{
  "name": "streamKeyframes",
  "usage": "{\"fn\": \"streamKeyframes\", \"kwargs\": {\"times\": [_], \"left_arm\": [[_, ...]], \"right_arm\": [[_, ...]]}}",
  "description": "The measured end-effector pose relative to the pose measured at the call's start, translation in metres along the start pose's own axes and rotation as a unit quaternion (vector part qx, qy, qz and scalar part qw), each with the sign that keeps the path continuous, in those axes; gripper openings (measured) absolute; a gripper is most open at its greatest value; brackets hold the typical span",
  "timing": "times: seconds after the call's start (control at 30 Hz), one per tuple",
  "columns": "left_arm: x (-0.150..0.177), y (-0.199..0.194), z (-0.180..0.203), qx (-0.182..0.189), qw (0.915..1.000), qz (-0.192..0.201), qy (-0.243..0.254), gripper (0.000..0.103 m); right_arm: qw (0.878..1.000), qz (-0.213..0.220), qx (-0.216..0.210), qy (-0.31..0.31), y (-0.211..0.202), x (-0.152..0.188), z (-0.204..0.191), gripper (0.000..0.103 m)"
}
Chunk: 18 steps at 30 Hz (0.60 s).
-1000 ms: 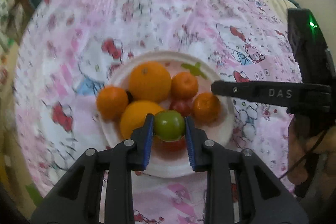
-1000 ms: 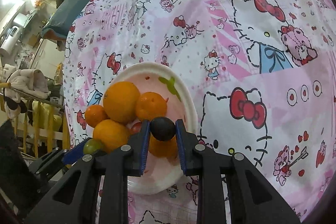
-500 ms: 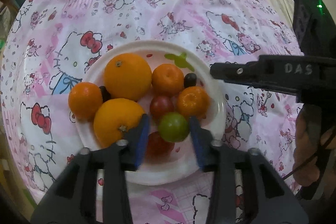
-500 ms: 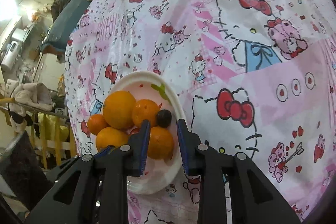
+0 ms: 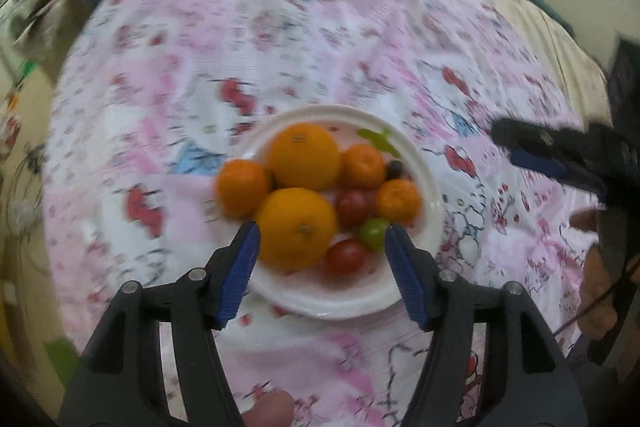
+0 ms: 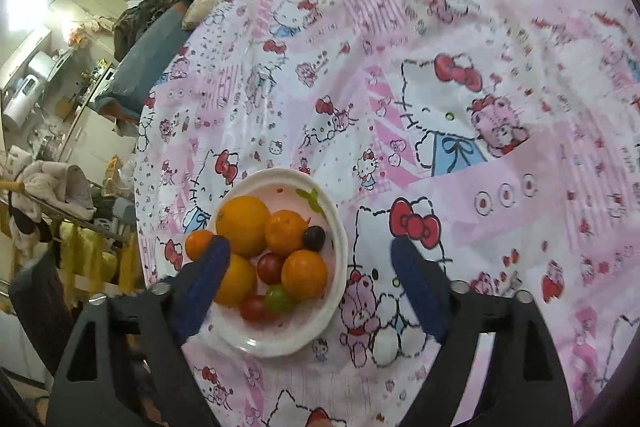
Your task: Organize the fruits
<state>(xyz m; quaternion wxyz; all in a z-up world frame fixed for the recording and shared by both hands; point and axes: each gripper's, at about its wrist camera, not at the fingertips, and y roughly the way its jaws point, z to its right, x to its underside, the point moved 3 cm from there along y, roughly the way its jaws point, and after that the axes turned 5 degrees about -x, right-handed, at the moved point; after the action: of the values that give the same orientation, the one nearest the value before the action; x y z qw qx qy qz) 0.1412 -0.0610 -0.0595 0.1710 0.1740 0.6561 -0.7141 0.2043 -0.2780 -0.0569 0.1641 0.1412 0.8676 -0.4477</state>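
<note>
So there's a white plate [image 6: 340,227] sitting on a pink cartoon-cat cloth [image 6: 460,87], and all the fruit is piled on it. Two big oranges: one [image 6: 242,225] toward the far edge of the plate, the other [image 5: 296,227] right in front of it, touching. Three smaller mandarins around them: one [image 5: 243,188] hanging at the plate's left edge, one [image 6: 286,232] just right of the far orange, and one [image 6: 304,273] closer to the right edge. Tucked between those is a small dark grape-looking thing [image 6: 313,238], touching the far mandarin. Then a dark red tomato [image 6: 270,267] in the middle of the pile, a green tomato [image 6: 279,298] below it, and another red tomato [image 6: 253,307] beside the green one toward the near edge. There's a little green leaf print [image 6: 310,197] on the plate's far inner side.

The left gripper [image 5: 322,251] hovers over the near edge of the plate with its blue pads spread wide, nothing between them; the near orange and both lower tomatoes show in the gap. That view is pretty blurry. The right gripper [image 6: 310,281] is also spread wide and holding nothing, one pad over the left side of the plate, the other out over the cloth past the right rim. From the left camera it pokes in from the right, off the plate.
</note>
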Motion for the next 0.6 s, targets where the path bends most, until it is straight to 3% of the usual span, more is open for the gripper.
{"fn": "streamKeyframes", "kwargs": {"times": [0.07, 0.17, 0.3, 0.33, 0.43, 0.6], "left_arm": [[0.000, -0.014, -0.014, -0.012, 0.9998, 0.008, -0.012, 0.077], [0.006, -0.045, -0.037, -0.033, 0.9979, 0.047, -0.031, 0.093], [0.023, -0.072, -0.053, -0.055, 0.9941, 0.084, -0.042, 0.096], [0.028, -0.079, -0.055, -0.061, 0.9926, 0.095, -0.044, 0.102], [0.044, -0.099, -0.060, -0.074, 0.9878, 0.130, -0.045, 0.103], [0.061, -0.105, -0.058, -0.075, 0.9863, 0.142, -0.035, 0.103]], "right_arm": [[1.000, 0.011, 0.008, -0.016, -0.009, 0.007, -0.011, 0.088], [0.998, 0.032, 0.016, -0.055, -0.022, 0.024, -0.035, 0.097], [0.993, 0.059, 0.043, -0.096, -0.039, 0.058, -0.059, 0.103], [0.990, 0.071, 0.051, -0.108, -0.045, 0.070, -0.066, 0.103], [0.985, 0.092, 0.072, -0.126, -0.053, 0.095, -0.078, 0.103], [0.979, 0.127, 0.096, -0.127, -0.063, 0.120, -0.086, 0.103]]}}
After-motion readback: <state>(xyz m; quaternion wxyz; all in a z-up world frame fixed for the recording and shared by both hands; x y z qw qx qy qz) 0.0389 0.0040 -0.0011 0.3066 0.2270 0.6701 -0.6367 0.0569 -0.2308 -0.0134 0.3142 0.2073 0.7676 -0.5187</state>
